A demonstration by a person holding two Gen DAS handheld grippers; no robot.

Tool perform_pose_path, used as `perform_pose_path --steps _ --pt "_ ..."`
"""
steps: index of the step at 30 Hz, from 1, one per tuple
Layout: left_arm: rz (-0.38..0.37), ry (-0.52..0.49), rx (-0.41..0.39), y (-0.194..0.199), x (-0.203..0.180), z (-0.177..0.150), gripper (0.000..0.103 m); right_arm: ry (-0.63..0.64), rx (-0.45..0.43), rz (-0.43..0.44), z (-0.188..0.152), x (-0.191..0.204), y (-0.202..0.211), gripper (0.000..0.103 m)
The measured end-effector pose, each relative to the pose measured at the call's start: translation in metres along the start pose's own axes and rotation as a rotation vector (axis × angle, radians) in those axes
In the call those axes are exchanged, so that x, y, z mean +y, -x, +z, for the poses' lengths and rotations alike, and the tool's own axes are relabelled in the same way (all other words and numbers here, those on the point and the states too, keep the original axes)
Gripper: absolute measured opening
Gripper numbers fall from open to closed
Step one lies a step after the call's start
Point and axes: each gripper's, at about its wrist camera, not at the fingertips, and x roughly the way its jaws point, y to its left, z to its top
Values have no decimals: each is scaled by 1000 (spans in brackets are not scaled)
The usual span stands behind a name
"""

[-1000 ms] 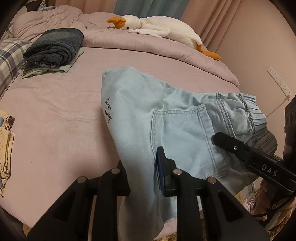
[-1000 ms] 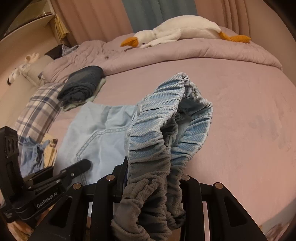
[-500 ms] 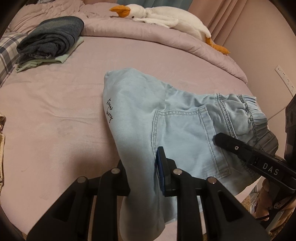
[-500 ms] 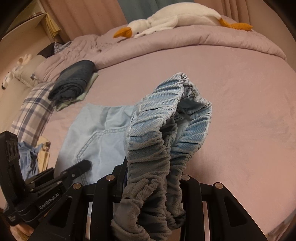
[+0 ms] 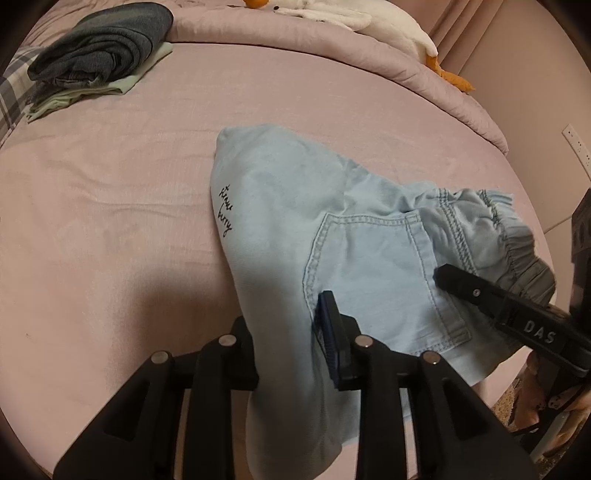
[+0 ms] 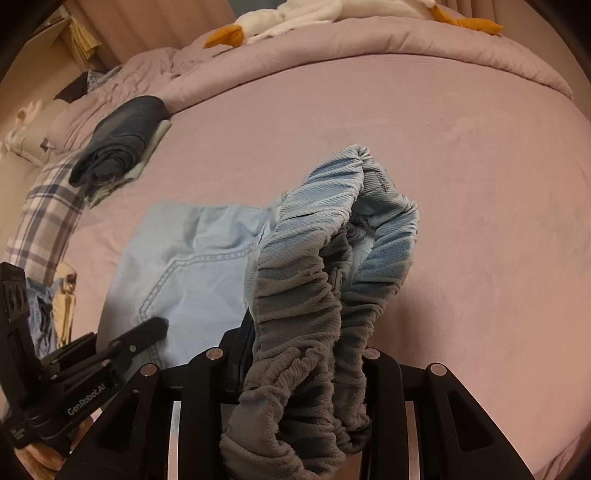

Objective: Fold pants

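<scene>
Pants (image 5: 332, 236) of pale blue denim lie partly on the pink bed (image 5: 110, 221), near its front edge, with the folded leg end resting on the sheet and the near side lifted toward the two cameras. Far to the left, well apart from them, sits a stack of folded clothes (image 5: 99, 55) beside a plaid pillow (image 5: 11, 96), and a plush goose (image 5: 369, 18) lies along the rolled blanket at the back. The left tongs (image 5: 284, 354) have the seat and leg fabric running between their fingers, just left of the back pocket, and their jaws are opening, so the grip there looks to be loosening with the cloth not yet dropped out. Further right, the right tongs (image 6: 299, 373) are clamped on the bunched elastic waistband (image 6: 325, 258), which stands up in a loop above the sheet. The step in hand seems to be laying the upper half down flat. To do it well, both sides should come down level, with the waistband pulled gently to the right so the loop collapses without a crease, and its edge squared with the folded leg end. If the left side lets go before the right is settled, the fabric may sag toward the bed edge and slide off.
</scene>
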Motion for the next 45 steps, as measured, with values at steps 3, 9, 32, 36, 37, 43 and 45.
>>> perform_pose_path --steps 3,9,32,36,37,43,45 --pt "1 24 16 -4 4 -1 38 -10 14 -3 -1 -5 -4 36" --pt "49 24 9 -4 8 -3 64 -23 28 -5 -2 -10 -9 42" --pt "118 27 -117 79 16 -36 100 63 -81 -198 -25 -6 46 54" --pt "112 33 -143 98 10 -34 101 58 -134 -166 -29 -7 69 78" --pt "107 28 -153 102 8 -35 102 54 -150 -160 -30 -7 74 89" --pt "116 -9 -198 122 -4 -37 103 78 -242 -145 -27 4 99 89" --pt "111 -13 -210 125 -8 -36 103 84 -258 -140 -27 5 104 89"
